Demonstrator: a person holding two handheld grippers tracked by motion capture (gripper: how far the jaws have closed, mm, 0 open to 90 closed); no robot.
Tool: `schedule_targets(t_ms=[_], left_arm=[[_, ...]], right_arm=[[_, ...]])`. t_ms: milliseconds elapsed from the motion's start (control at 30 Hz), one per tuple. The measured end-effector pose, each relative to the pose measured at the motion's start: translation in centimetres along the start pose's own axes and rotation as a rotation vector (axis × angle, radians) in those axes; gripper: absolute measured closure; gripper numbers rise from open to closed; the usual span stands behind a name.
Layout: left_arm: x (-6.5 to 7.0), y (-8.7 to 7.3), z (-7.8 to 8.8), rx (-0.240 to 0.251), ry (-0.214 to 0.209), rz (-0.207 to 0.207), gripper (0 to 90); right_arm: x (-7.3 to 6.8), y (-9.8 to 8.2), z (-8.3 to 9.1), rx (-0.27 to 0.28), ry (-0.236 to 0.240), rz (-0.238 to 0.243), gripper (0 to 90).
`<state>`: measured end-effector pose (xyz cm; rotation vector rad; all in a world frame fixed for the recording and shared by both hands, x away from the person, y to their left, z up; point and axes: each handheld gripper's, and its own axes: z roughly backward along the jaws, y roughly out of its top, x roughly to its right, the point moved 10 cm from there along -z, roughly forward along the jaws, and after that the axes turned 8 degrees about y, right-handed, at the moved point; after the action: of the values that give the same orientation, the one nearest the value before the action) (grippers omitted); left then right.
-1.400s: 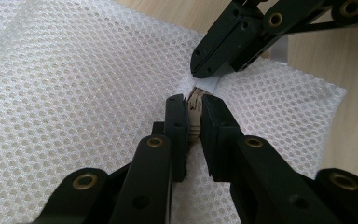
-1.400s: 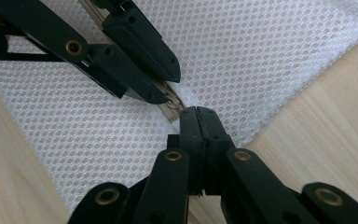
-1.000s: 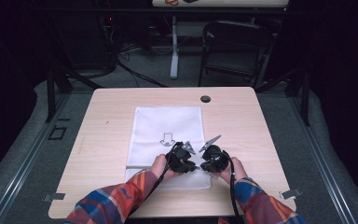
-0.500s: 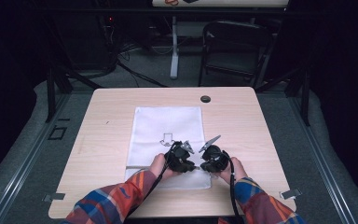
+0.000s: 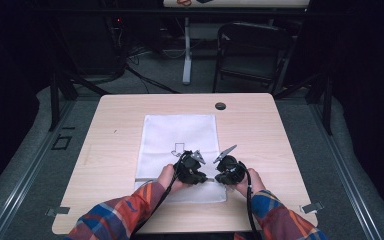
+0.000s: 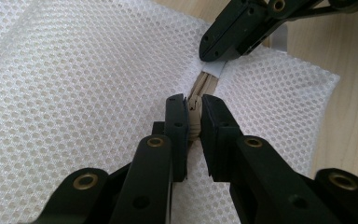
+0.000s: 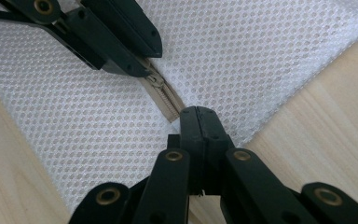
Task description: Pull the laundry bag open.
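A white mesh bag [image 5: 180, 135] lies flat on the wooden table [image 5: 110, 150]. Its beige zipper [image 7: 164, 97] runs along the near edge. My left gripper [image 6: 193, 105] is shut on the zipper slider [image 6: 194, 116], which sits pinched between its two pads. My right gripper [image 7: 198, 113] is shut on the white tab [image 6: 213, 70] at the end of the zipper, at the bag's corner. In the high view the left gripper [image 5: 203, 178] and the right gripper [image 5: 215, 179] point tip to tip over the bag's near right part, a hand behind each.
A small outlined arrow [image 5: 178, 147] is printed mid-bag. A black round cap [image 5: 220, 105] sits near the table's far edge. A dark chair [image 5: 250, 50] and cables stand on the floor beyond. Bare wood lies left and right of the bag.
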<state>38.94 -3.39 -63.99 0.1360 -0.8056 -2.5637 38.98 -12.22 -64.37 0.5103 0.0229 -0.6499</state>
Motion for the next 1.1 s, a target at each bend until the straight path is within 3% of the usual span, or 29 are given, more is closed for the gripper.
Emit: schedule_targets(t_ms=[1100], left_arm=[[-1.0, -1.3, 1.4, -0.022, -0.009, 0.007, 81.1]], right_arm=[[0.0, -0.1, 0.0, -0.005, 0.001, -0.012, 90.0]])
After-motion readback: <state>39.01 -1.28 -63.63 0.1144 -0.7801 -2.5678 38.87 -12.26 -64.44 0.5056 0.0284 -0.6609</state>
